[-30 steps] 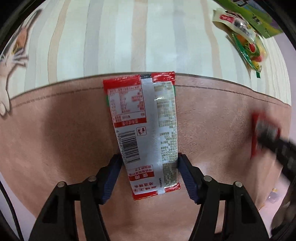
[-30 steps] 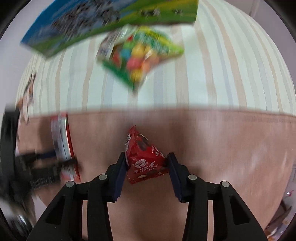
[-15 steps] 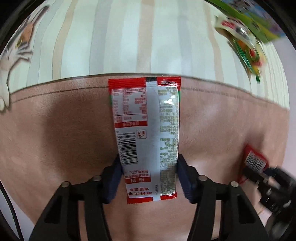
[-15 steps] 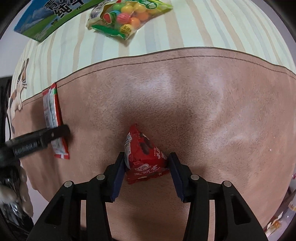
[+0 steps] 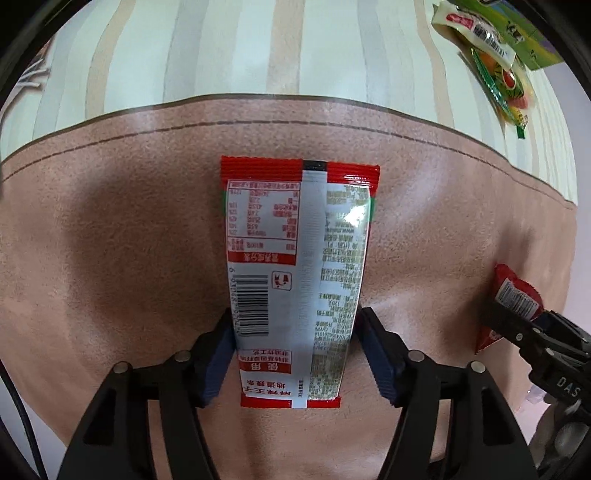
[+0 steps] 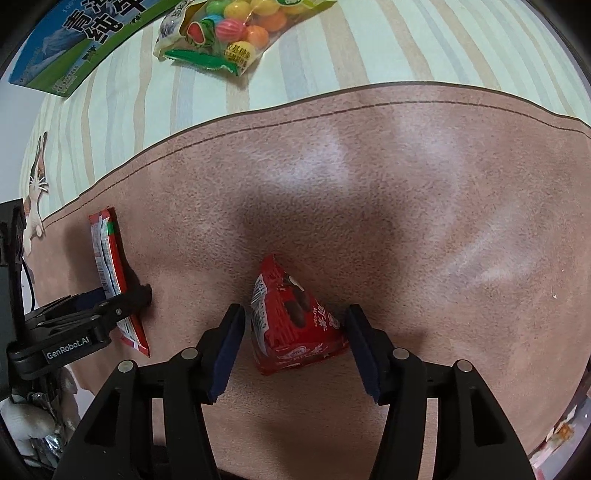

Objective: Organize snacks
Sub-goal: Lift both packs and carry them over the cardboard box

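A long red and silver snack packet (image 5: 295, 266) lies back side up on the brown mat (image 5: 110, 240). My left gripper (image 5: 295, 321) straddles its near half, pointing steeply down; its jaws are opening, and the right pad stands off the packet's edge. A small red triangular snack packet (image 6: 291, 325) rests on the mat between the pads of my right gripper (image 6: 294, 314). Those jaws are opening too, with gaps on both sides. The right wrist view shows the left gripper (image 6: 110, 306) over the long packet (image 6: 105, 254). The left wrist view shows the triangular packet (image 5: 515, 291) at the right.
A striped cloth (image 6: 369, 44) lies beyond the mat's stitched far edge. On it are a clear bag of coloured candy balls (image 6: 229, 33) and a blue and green carton (image 6: 85, 40). A cat print (image 6: 37, 184) marks the cloth at the left.
Both grippers sank toward the mat. The left jaws squeezed in on the long packet, then spread. The right jaws let go of the triangular packet, which now rests on the mat.
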Motion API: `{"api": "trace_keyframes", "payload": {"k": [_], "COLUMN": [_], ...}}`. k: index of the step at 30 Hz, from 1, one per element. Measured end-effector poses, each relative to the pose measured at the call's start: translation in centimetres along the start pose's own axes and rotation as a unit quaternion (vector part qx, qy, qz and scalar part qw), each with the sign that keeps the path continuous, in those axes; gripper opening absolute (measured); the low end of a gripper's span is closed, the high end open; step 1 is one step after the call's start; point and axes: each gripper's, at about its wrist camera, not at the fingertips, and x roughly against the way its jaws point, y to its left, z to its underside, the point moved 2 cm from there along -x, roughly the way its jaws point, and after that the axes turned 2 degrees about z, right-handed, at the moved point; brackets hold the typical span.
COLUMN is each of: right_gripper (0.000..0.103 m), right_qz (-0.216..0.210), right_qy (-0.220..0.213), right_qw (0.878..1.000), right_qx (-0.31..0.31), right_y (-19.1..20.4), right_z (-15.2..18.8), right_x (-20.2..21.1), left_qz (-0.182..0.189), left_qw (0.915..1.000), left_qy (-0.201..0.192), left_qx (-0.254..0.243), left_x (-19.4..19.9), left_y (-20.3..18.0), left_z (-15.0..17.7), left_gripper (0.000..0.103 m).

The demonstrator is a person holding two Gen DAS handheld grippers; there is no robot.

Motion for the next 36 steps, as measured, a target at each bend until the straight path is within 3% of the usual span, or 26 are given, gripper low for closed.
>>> {"api": "trace_keyframes", "payload": {"k": [4,9,25,31,36], "right_gripper": [0.059,0.051,0.046,0.044,0.044], "right_qz": [0.008,0.027,0.02,-0.008,-0.031], "right_qy": [-0.005,-0.017,-0.022,-0.039,-0.074], "right_qw": [1.0,0.999,0.999,0.999,0.996], "right_qx": [0.007,0.017,0.028,0.032,0.047], "right_y": [0.5,1.4,2.3,3.0,4.3], "right_z": [0.1,0.7,0.6,0.9,0.7], "right_x": [0.0,-0.5,-0.9,1.3,5.3], "left_qz": [-0.011,-0.02,-0.016,-0.004,0.014], "left_qw": [0.9999,0.9996,0.9996,0.9986,0.9939], "left_qy": [-0.011,-0.017,-0.019,-0.037,-0.088], "left_qx": [-0.001,-0.006,-0.013,-0.037,-0.065], "left_x": [0.0,0.3,1.4,4.3,10.0], "left_y": [-1.5,-2.1,-1.8,-2.9,-4.8], "left_z": [-0.5,0.2,0.2,0.5,0.2], "left_gripper": [0.063,0.057,0.052,0.051,0.051]}}
